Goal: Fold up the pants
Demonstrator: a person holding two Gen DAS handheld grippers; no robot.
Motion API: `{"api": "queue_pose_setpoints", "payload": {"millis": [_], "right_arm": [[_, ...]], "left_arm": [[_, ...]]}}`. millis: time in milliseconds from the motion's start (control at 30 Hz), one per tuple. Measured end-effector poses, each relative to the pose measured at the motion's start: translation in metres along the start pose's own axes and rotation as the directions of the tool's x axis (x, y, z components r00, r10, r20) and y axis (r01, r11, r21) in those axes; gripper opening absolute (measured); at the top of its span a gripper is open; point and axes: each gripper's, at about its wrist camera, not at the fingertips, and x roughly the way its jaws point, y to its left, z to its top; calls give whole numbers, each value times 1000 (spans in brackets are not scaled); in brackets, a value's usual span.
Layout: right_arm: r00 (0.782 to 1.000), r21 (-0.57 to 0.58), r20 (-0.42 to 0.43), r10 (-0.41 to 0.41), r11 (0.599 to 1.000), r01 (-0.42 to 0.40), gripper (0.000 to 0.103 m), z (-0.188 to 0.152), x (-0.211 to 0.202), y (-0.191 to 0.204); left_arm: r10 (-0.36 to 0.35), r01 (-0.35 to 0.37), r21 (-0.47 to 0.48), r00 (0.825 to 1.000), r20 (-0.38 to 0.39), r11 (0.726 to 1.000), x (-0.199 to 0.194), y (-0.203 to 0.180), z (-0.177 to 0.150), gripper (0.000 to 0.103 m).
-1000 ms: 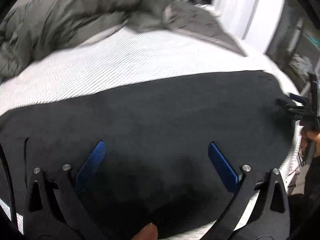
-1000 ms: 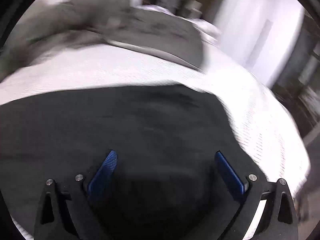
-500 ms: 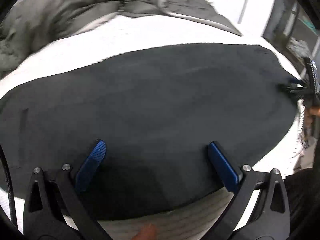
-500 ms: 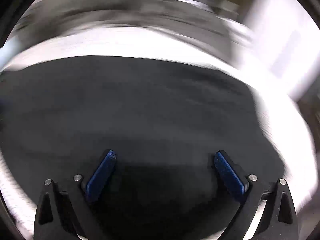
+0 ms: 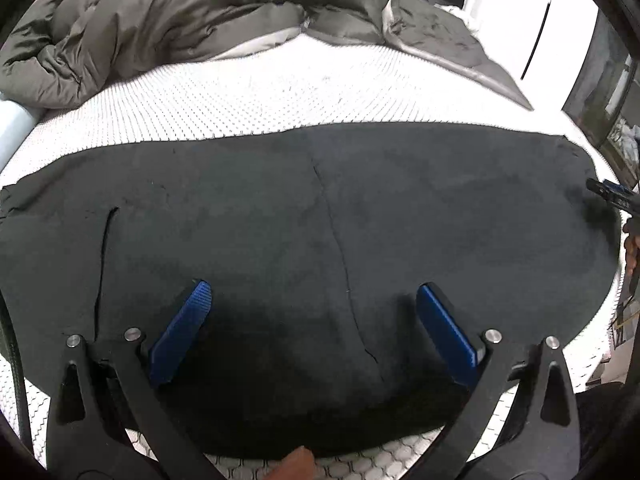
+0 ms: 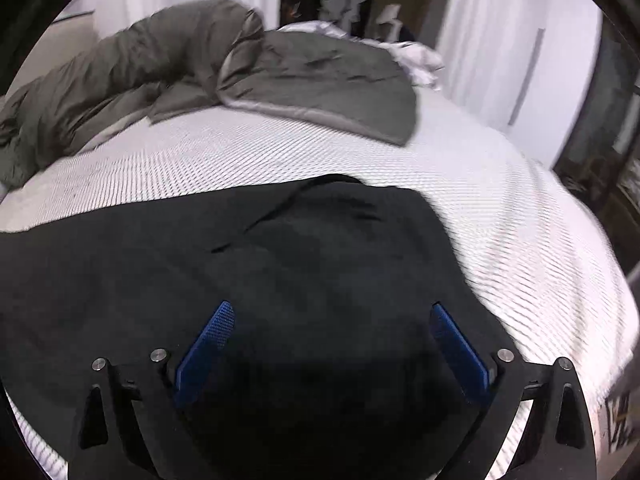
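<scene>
Black pants [image 5: 320,200] lie spread flat across the white mattress [image 5: 280,96], a seam running down their middle. My left gripper [image 5: 314,288] hovers over the near part of the pants, wide open, with only flat cloth below its blue pads. In the right wrist view the pants [image 6: 280,260] end in a rounded edge at the right. My right gripper [image 6: 332,307] stands over that end; its jaws are closing a little while still wide, and the cloth lies under them, not pinched. The right gripper's tip [image 5: 606,190] also shows at the pants' far right end.
A crumpled grey duvet [image 5: 180,12] is heaped along the far side of the bed [image 6: 520,240]. A white door or wall and dark furniture stand beyond it at the right. A person's fingertip [image 5: 296,468] shows at the bottom edge.
Both grippers have shifted across the pants, the right with heavy blur. The pants' near edge and a strip of mattress have come into the left view. Both stay wide apart.
</scene>
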Motion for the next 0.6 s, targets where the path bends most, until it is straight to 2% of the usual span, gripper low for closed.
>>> {"api": "queue_pose_setpoints", "payload": {"millis": [33, 100, 167, 200, 233, 267, 300, 333, 367, 400, 433, 467, 533, 567, 600], "right_arm": [[999, -10, -46, -14, 1000, 14, 77, -17, 14, -1], [983, -48, -97, -154, 988, 150, 66, -20, 42, -8], [964, -53, -67, -257, 966, 254, 72, -23, 40, -14], [947, -43, -63, -316, 949, 314, 80, -21, 36, -15], [935, -20, -46, -351, 936, 350, 81, -19, 27, -12], [944, -2, -30, -329, 944, 329, 82, -20, 20, -8], [967, 12, -14, -254, 967, 255, 84, -18, 13, 1], [992, 16, 2, -128, 992, 128, 87, -20, 4, 13], [1000, 12, 12, -9, 1000, 9, 88, -23, -2, 27], [996, -4, 16, 86, 996, -86, 89, -25, -6, 42], [983, -43, 5, 185, 982, -185, 89, -29, -11, 64], [968, -87, -9, 249, 965, -249, 89, -29, -11, 84], [946, -173, -62, 319, 930, -325, 89, -37, -7, 116], [941, -227, -101, 323, 914, -337, 89, -40, -1, 132], [947, -274, -122, 296, 907, -318, 89, -44, 6, 143]], "left_arm": [[5, -5, 5, 1000, -4, 1000, 4, -1, 1, 102], [18, -18, 15, 1000, 0, 1000, 3, -4, -1, 102], [20, -20, 26, 1000, 11, 999, 2, -5, 1, 102], [-6, 5, 39, 1000, 25, 999, -1, -11, 2, 102], [-38, 36, 55, 999, 34, 998, -5, -19, 2, 102], [-69, 66, 77, 997, 40, 995, -7, -29, 3, 102], [-101, 96, 111, 994, 39, 989, -7, -43, 4, 102], [-114, 109, 131, 993, 30, 985, -5, -52, 4, 102], [-127, 124, 156, 992, 11, 980, -1, -63, 4, 102], [-130, 130, 179, 991, -11, 975, 4, -72, 2, 102], [-120, 122, 194, 992, -25, 973, 8, -76, 1, 102], [-103, 108, 204, 994, -35, 973, 12, -77, 0, 102], [-88, 94, 185, 995, -36, 978, 13, -66, -2, 102], [-82, 87, 161, 996, -37, 983, 11, -55, -4, 102], [-65, 68, 132, 997, -31, 989, 7, -40, -7, 102]]}}
